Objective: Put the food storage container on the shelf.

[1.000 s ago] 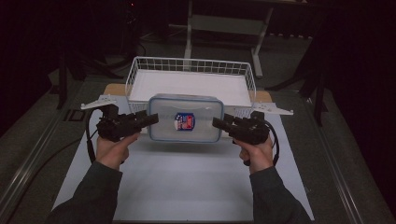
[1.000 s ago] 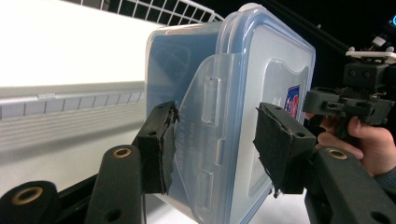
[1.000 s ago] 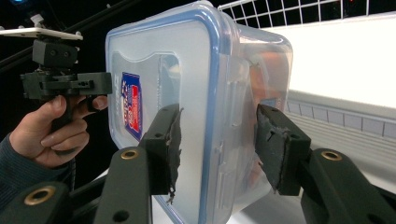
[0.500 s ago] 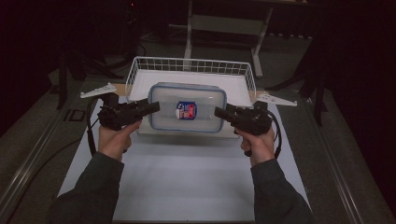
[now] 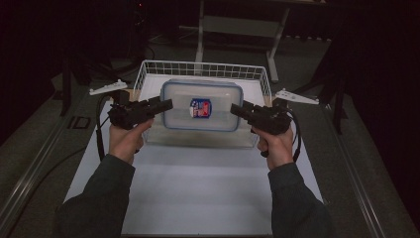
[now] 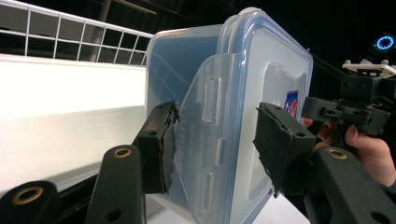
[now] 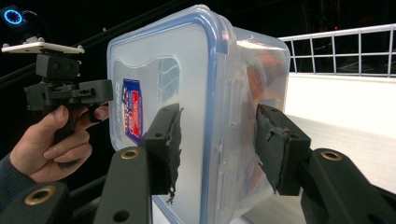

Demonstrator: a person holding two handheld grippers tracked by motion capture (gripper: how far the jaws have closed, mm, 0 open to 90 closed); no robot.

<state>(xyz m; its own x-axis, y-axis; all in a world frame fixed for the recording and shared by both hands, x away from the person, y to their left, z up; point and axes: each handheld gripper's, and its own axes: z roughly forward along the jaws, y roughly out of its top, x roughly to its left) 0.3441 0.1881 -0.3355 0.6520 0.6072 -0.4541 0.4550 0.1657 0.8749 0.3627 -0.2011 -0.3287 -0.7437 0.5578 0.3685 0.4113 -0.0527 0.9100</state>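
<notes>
A clear plastic container [image 5: 218,99] with a blue-rimmed lid and a red and blue label [image 5: 200,107] hangs level above the front of the white wire basket [image 5: 203,64]. My left gripper [image 5: 167,105] is shut on its left end and my right gripper [image 5: 235,109] on its right end. In the left gripper view the pads [image 6: 161,144] clamp the container [image 6: 224,93] across lid and base at the side clip. In the right gripper view the right gripper [image 7: 217,140] grips the container [image 7: 205,70] the same way, and the left gripper [image 7: 70,93] is at its far end.
The basket's wire wall [image 6: 70,32] stands close behind the container. A white mat [image 5: 198,183] covers the table in front of the basket. A dark rail [image 5: 29,173] runs along the left of the table, and table legs [image 5: 200,29] stand behind the basket.
Both grippers have carried the container up and away from the person, from the mat in front of the basket to above the basket's front part.
</notes>
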